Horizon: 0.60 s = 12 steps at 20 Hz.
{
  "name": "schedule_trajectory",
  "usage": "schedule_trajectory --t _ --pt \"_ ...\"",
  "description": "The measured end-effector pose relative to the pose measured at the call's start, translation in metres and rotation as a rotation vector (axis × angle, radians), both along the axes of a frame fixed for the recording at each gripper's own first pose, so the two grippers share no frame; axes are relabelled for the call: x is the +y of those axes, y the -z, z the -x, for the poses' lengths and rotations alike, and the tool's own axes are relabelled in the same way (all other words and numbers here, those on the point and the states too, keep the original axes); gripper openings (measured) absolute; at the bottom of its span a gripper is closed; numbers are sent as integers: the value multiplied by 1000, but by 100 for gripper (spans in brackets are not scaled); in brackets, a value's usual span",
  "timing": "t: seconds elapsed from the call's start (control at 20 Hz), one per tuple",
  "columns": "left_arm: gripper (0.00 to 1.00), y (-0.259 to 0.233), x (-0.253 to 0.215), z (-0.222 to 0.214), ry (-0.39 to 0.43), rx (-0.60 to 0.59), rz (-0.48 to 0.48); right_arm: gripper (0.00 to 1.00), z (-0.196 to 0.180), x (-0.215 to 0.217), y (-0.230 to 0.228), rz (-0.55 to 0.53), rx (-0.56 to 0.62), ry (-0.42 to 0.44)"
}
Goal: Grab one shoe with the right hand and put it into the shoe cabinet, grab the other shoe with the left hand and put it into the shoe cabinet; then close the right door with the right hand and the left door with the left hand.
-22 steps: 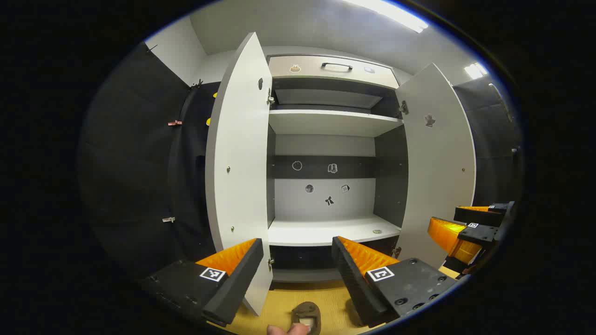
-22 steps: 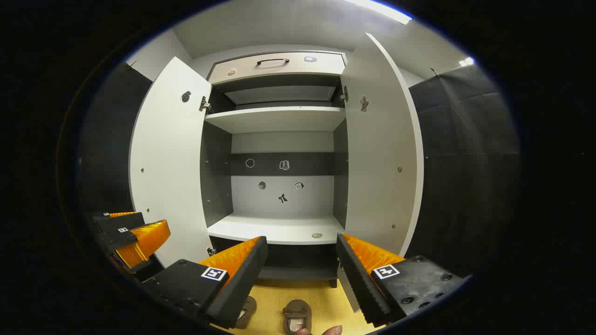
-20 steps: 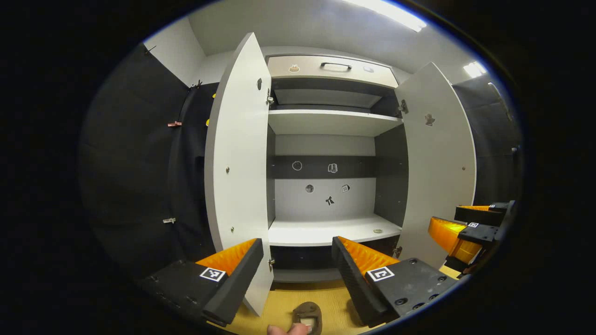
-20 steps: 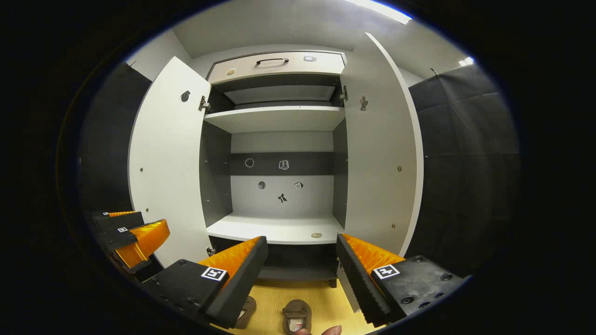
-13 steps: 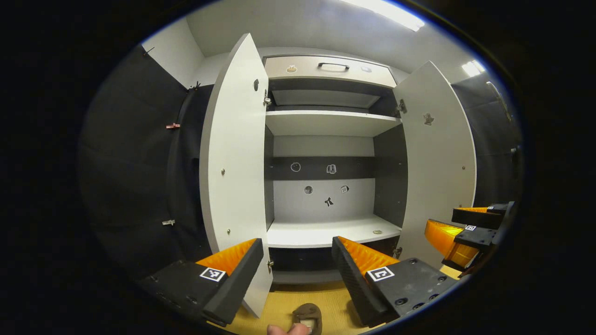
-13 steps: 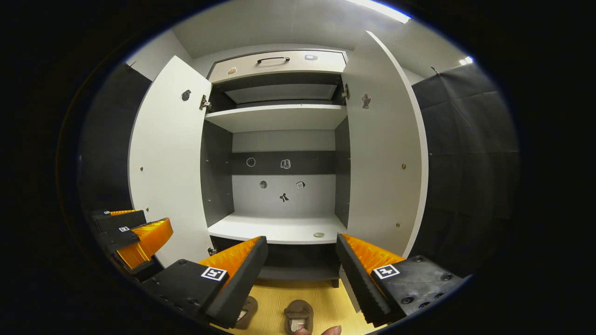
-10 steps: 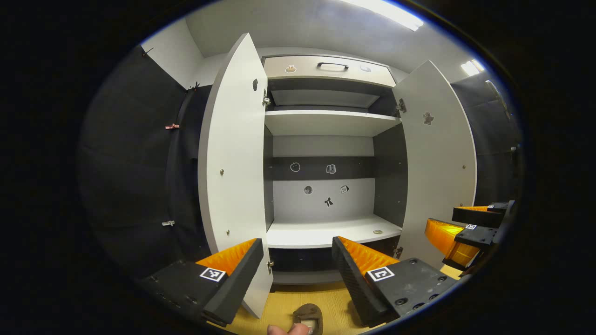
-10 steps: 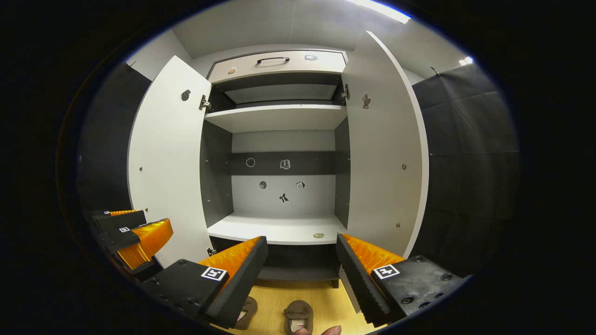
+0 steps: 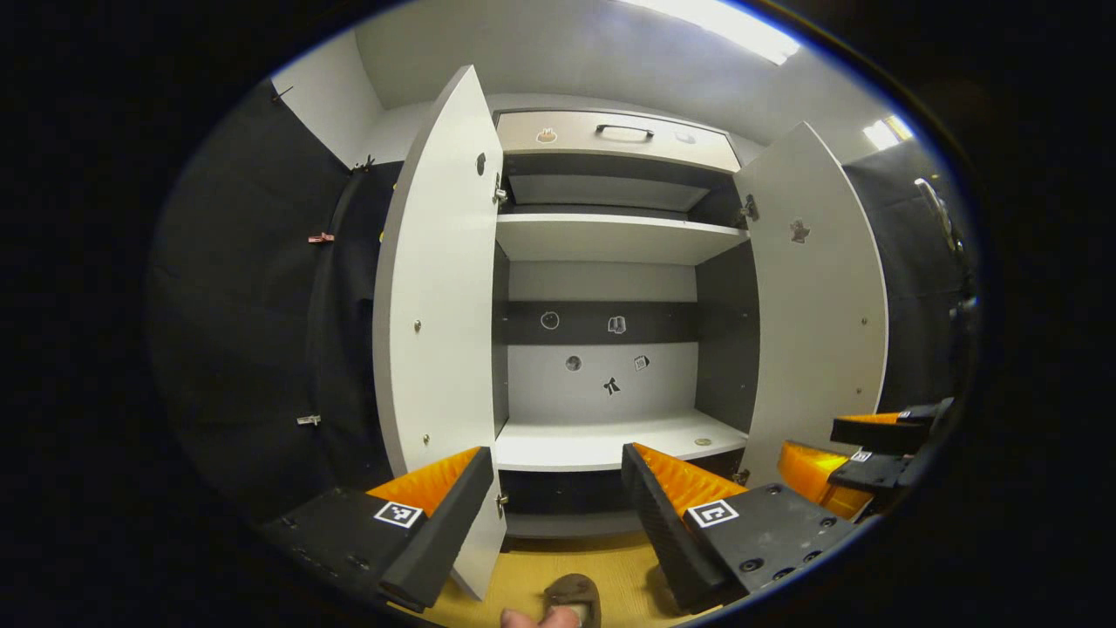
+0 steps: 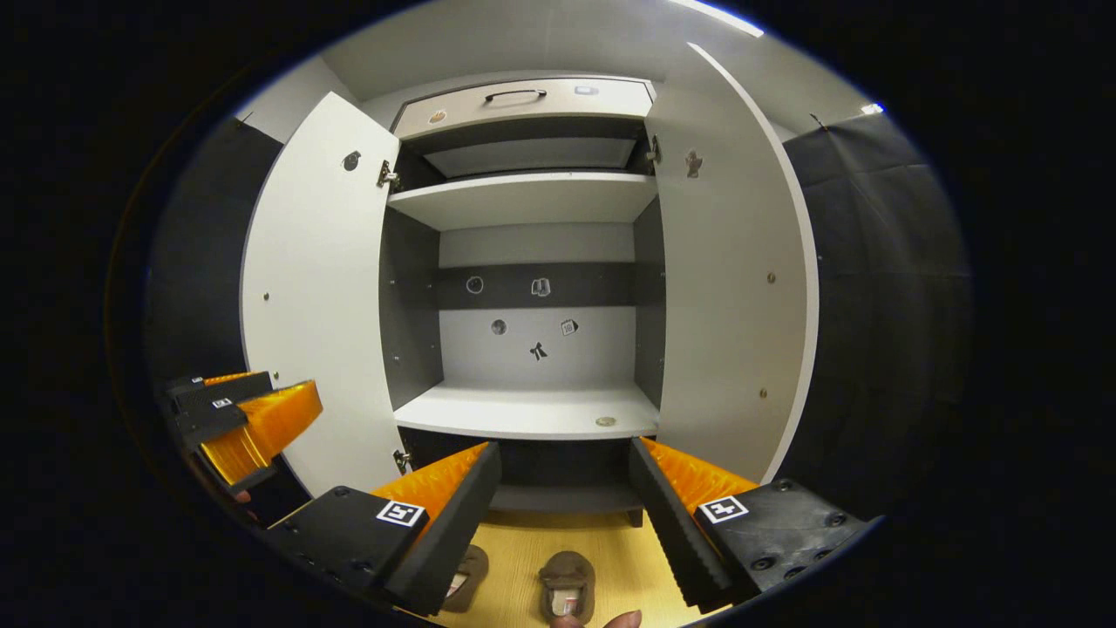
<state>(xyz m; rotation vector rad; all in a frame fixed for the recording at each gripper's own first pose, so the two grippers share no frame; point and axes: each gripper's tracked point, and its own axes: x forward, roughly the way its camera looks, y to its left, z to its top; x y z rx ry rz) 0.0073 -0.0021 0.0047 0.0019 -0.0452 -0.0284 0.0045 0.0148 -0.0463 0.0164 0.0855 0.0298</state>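
Two shoes (image 10: 567, 586) lie on the floor (image 10: 523, 545) before the open cabinet (image 10: 527, 410); both grippers (image 9: 554, 493) (image 10: 565, 488) hover empty, fingers spread, doors (image 10: 314, 296) wide.

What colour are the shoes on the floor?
Brown; the shoes show best in the right gripper view.

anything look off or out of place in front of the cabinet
Nothing looks damaged or spilled. The two shoes lie on the floor before the shoe cabinet, both doors open. A small round thing sits on the lower shelf; I cannot tell what.
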Motion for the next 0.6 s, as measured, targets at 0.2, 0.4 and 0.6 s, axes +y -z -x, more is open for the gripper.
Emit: schedule_trajectory --t 0.2,0.4,0.6 --pt "95 7 5 2 -5 8 -25 98 6 14 65 -40 142 -43" --pt "95 23 7 6 -7 34 -27 98 14 26 144 -89 321 -79" --pt "95 41 9 9 -10 74 -32 99 14 29 211 -99 447 -92"
